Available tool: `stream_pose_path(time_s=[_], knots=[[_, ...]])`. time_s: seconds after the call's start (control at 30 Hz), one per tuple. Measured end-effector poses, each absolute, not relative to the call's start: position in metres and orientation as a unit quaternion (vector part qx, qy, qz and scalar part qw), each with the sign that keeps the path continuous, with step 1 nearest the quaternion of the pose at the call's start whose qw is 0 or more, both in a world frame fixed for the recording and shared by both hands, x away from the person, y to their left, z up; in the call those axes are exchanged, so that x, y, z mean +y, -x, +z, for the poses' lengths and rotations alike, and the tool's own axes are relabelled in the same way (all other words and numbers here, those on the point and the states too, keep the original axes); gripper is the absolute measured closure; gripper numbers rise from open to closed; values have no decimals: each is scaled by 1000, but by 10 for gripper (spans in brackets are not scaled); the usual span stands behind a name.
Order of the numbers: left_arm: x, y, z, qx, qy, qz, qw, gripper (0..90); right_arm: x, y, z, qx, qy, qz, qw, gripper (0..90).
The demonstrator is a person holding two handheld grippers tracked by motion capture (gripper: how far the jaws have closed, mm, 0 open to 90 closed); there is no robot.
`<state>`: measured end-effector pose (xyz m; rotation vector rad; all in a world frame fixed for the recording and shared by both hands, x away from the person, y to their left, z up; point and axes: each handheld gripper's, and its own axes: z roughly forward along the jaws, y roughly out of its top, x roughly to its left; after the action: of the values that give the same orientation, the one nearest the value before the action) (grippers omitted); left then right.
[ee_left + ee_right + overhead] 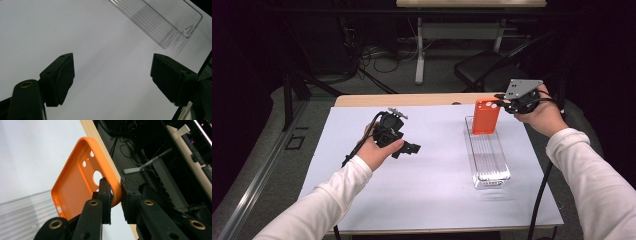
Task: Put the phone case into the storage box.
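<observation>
Right gripper view: your right gripper (115,195) is pinching the unlabelled orange phone case (75,182) mid-frame; your left gripper (112,77) is hanging spread.

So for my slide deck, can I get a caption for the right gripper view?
Right gripper pinching the edge of an orange phone case above a clear tray.

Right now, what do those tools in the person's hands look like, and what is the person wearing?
Both arms wear long white sleeves. The left gripper is black, with two broad, blocky jaws faced with dark pads and a black cable trailing off it. The right gripper is black too, with brass-coloured rivets along its jaw arms, a grey three-cornered plate on top and its own black cable.
</observation>
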<state>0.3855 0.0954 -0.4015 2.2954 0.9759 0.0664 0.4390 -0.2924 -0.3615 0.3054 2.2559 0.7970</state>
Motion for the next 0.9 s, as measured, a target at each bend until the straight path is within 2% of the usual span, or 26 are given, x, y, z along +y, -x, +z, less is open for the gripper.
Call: stream_pose_path(time_s=[0.47, 0.9], knots=[[95, -387, -404, 369, -874, 24, 316, 192, -290, -441, -373, 866, -90, 299, 390, 793], [96, -387, -406, 371, -873, 24, 314, 190, -287, -451, -395, 862, -92, 298, 400, 793]])
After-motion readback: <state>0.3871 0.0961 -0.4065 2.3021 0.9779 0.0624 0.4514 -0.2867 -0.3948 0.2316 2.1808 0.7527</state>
